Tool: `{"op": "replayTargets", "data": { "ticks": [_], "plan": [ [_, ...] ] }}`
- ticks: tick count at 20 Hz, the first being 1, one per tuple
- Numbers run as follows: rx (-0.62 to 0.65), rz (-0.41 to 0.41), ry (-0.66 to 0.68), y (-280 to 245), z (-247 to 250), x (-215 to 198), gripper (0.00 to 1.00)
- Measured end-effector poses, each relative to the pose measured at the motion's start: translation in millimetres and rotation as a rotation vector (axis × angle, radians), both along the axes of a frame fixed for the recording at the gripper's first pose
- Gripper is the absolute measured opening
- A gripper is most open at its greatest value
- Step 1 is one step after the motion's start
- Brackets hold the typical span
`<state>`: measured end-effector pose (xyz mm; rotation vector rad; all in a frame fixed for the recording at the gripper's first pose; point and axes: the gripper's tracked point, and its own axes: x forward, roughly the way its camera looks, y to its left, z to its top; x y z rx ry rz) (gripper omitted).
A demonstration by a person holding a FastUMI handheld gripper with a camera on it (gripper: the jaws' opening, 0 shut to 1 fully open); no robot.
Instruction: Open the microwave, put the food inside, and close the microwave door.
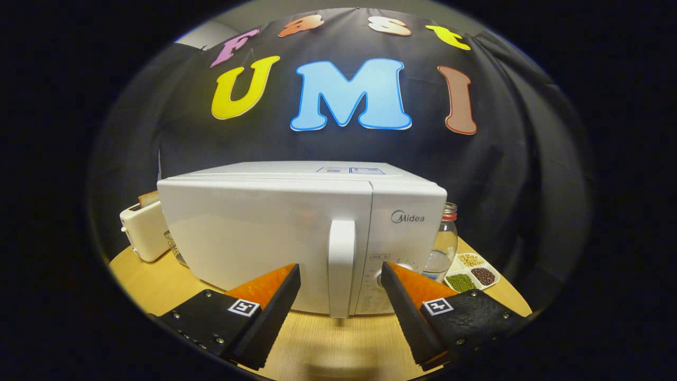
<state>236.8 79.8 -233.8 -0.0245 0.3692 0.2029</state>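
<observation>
One white box-shaped microwave was seen standing on the round pale wooden table, its door shut and its upright white bar handle placed at the door's right side, next to the control panel. The handle was framed between the two fingers of the tongs, just ahead of them. The tongs were held apart, with nothing gripped and neither finger touching the microwave; whether the handle was already level with the fingertips could not be told. To the left of the microwave, just beside it, a cream-coloured toaster was set, with a slice of brown bread sticking up out of it. On the right, a clear glass jar with a red-and-white lid was placed close behind the microwave's corner. Near that jar, towards the table's edge, a white divided dish was laid, holding green, dark and pale dried beans in separate compartments.
</observation>
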Motion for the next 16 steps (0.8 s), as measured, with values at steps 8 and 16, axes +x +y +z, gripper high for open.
{"op": "replayTargets", "data": {
  "ticks": [8, 16],
  "plan": [
    [0.033, -0.036, 0.056, -3, -10, 13, 0.44],
    [-0.005, -0.05, 0.067, 4, -13, 15, 0.15]
  ]
}}
